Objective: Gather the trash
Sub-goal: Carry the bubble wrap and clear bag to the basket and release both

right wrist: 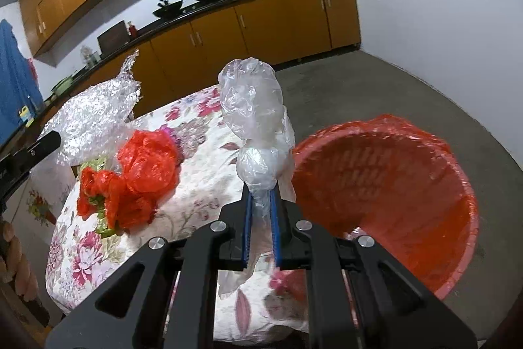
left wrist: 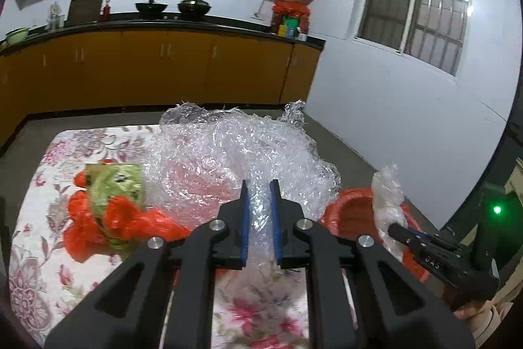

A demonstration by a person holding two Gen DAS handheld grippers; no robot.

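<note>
My left gripper (left wrist: 260, 185) is shut on a large sheet of bubble wrap (left wrist: 235, 162), lifted above the floral table (left wrist: 65, 218); the wrap also shows in the right wrist view (right wrist: 94, 116). My right gripper (right wrist: 261, 188) is shut on a clear plastic bag (right wrist: 255, 110), held upright beside the red-lined trash bin (right wrist: 392, 185). The right gripper and its bag also show in the left wrist view (left wrist: 389, 195), over the bin (left wrist: 353, 208). A crumpled red plastic bag (left wrist: 108, 218) with a green wrapper (left wrist: 114, 182) lies on the table, also in the right wrist view (right wrist: 140, 172).
The table wears a floral cloth (right wrist: 202, 133). The bin stands on the grey floor (right wrist: 392, 80) at the table's right edge. Orange kitchen cabinets (left wrist: 163, 67) and a dark counter with woks run along the far wall. A window (left wrist: 415, 2) is at right.
</note>
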